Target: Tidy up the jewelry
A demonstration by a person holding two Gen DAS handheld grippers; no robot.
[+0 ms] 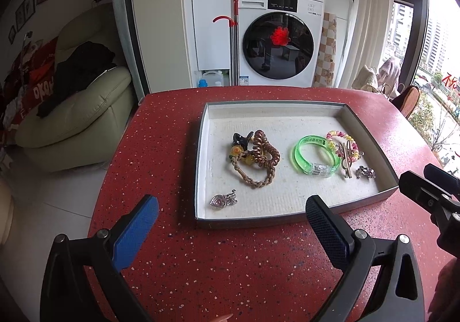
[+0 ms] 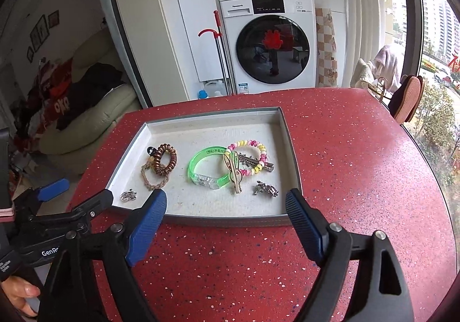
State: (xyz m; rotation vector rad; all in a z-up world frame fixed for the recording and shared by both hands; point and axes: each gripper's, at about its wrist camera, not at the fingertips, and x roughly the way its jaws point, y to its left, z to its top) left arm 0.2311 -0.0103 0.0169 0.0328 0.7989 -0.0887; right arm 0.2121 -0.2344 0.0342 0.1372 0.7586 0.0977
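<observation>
A shallow grey tray (image 1: 201, 155) (image 2: 290, 149) with a white liner sits on the red speckled table. In it lie a brown coil hair tie (image 1: 266, 149) (image 2: 165, 159), a braided band (image 1: 258, 177) (image 2: 152, 178), a green bangle (image 1: 314, 156) (image 2: 205, 169), a pink-yellow coil tie (image 1: 343, 139) (image 2: 257, 154), a wooden clip (image 1: 346, 159) (image 2: 234, 172) and two silver brooches (image 1: 222, 200) (image 1: 365, 172) (image 2: 128, 195) (image 2: 266, 189). My left gripper (image 1: 233, 212) is open and empty before the tray's near edge. My right gripper (image 2: 225, 207) is open and empty, also at the near edge.
The table (image 1: 230, 264) (image 2: 359, 178) ends at the left and far sides. Beyond it stand a washing machine (image 1: 277, 43) (image 2: 271, 43), a mop (image 1: 234, 40) and a cream sofa (image 1: 80, 109). A window is on the right.
</observation>
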